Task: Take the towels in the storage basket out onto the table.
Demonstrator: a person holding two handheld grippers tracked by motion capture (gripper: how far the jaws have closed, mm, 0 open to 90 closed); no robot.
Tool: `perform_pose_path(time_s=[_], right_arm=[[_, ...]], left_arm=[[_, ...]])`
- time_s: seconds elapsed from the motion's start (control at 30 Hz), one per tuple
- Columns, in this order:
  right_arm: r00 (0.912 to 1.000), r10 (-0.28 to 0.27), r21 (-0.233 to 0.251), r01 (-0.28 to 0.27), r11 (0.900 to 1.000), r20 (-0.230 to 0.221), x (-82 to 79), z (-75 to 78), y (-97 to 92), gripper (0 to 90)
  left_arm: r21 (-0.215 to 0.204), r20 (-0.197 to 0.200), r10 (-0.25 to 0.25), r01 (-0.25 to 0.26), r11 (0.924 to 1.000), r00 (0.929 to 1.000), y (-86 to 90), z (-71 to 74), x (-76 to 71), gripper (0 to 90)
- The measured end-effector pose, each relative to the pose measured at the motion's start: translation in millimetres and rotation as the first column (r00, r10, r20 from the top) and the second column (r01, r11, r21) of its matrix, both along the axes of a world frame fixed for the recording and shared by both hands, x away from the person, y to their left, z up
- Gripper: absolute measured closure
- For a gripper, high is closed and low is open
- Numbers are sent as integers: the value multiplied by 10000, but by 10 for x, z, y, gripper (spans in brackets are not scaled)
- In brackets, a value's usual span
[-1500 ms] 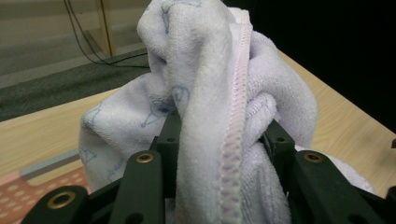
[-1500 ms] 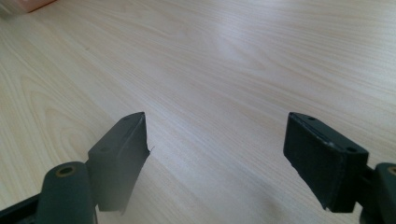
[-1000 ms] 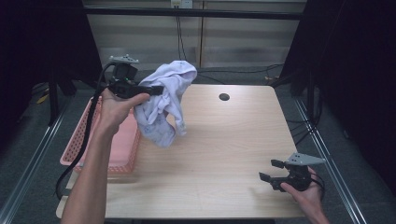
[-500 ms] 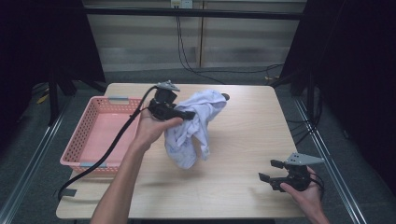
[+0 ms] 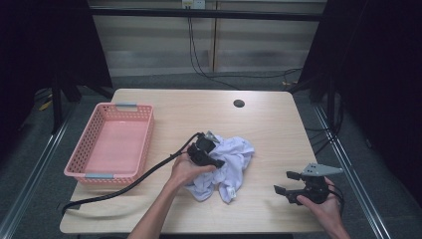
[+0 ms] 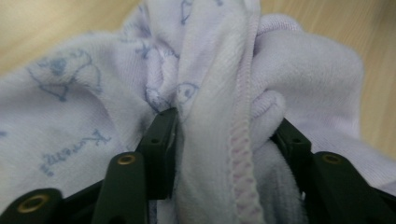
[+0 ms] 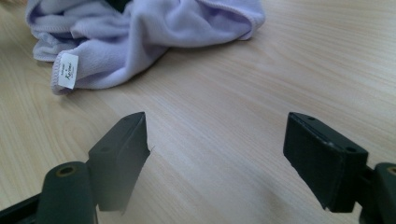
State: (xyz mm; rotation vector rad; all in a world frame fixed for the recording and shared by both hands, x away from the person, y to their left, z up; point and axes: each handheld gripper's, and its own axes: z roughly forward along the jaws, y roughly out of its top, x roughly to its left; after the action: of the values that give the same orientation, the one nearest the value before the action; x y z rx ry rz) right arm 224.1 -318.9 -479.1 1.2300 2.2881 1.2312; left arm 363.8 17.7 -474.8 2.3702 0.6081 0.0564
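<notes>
A pale lilac cloth (image 5: 235, 158) with faint blue print lies crumpled on the wooden table (image 5: 278, 124), right of its middle. My left gripper (image 5: 219, 162) lies low against the heap's left side. In the left gripper view its jaws (image 6: 226, 128) stand apart with a thick fold of the cloth (image 6: 303, 70) bunched between them; they have just been opening and the fold sits loosely. My right gripper (image 5: 283, 182) rests near the front right edge, open, with bare wood between its fingers (image 7: 217, 140). The cloth (image 7: 140, 28) and its white label (image 7: 67, 70) lie beyond it.
A pink plastic basket (image 5: 84, 144) stands at the table's left, with nothing in it. A black cable (image 5: 124, 181) trails from the left gripper toward the front left corner. A round dark hole (image 5: 239, 103) sits near the back edge. Dark curtains flank both sides.
The left hand carried the hanging cloth from above the basket rightward and down onto the table, where it now lies in a heap. The right gripper has stayed put.
</notes>
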Motion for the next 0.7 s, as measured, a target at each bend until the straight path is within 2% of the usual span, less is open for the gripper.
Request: perform_pose_path(time_s=[0.03, 0.07, 0.1, 0.13, 0.17, 0.2, 0.23, 0.3, 0.33, 0.37, 0.5, 0.53, 0.57, 0.63, 0.67, 0.7], right_arm=[[10000, 21, -53, -21, 10000, -6, 0, -2, 7, 220], [10000, 4, -26, -4, 10000, -54, -1, -6, 15, 220], [10000, 4, -26, -4, 10000, -54, -1, -6, 15, 220], [9997, 135, 319, -129, 9994, -188, -3, -11, 33, 220], [9997, 135, 319, -129, 9994, -188, -3, -11, 33, 220], [9995, 255, 212, -252, 9995, -159, -2, -12, 63, 221], [9995, 255, 212, -252, 9995, -159, -2, -12, 63, 221], [9994, 306, 243, -301, 9992, -172, 13, -15, 81, 221], [9994, 276, 279, -271, 9992, -201, 21, -10, 85, 220], [9997, 236, 317, -233, 9992, -96, 37, 2, 90, 216], [9998, 197, 329, -196, 9993, -33, 56, 33, 134, 216], [9993, 371, 262, -371, 9990, 7, 83, 62, 200, 216], [9989, 454, 196, -455, 9988, 68, 90, 76, 230, 216], [9978, 645, 104, -647, 9979, 136, 87, 113, 332, 217], [9964, 843, 113, -844, 9964, 110, 78, 122, 392, 224], [9964, 843, 113, -844, 9964, 110, 78, 122, 392, 224]], left_arm=[[0, 0, 0, 0, 10000, 10000, 0, 0, 0, 436], [-373, -216, 76, -84, 9993, 9997, 4, -6, -6, 394], [-373, -216, 76, -84, 9993, 9997, 4, -6, -6, 352], [-631, -535, -2, -32, 9980, 9986, 19, 20, -11, 315], [-631, -535, -2, -32, 9980, 9986, 19, 20, -11, 276], [-957, -757, -82, 10, 9954, 9971, 48, 84, -14, 241], [-957, -757, -82, 10, 9954, 9971, 48, 84, -14, 224], [-1391, -657, -169, 76, 9902, 9977, 111, 177, -22, 218], [-1522, -676, -17, -87, 9883, 9977, 139, 210, -25, 228], [-1550, -522, 124, -204, 9877, 9986, 212, 302, -51, 194], [-1695, -212, 252, -285, 9851, 9995, 359, 439, -140, 225], [-1798, -189, 308, -337, 9831, 9993, 438, 484, -185, 237], [-2076, -228, 368, -408, 9774, 9991, 550, 514, -266, 251], [-1824, -124, 718, -729, 9805, 9973, 669, 528, -384, 302], [-1824, -124, 718, -729, 9805, 9973, 669, 528, -384, 316], [-1842, 84, 1017, -984, 9779, 9948, 734, 525, -466, 316]])
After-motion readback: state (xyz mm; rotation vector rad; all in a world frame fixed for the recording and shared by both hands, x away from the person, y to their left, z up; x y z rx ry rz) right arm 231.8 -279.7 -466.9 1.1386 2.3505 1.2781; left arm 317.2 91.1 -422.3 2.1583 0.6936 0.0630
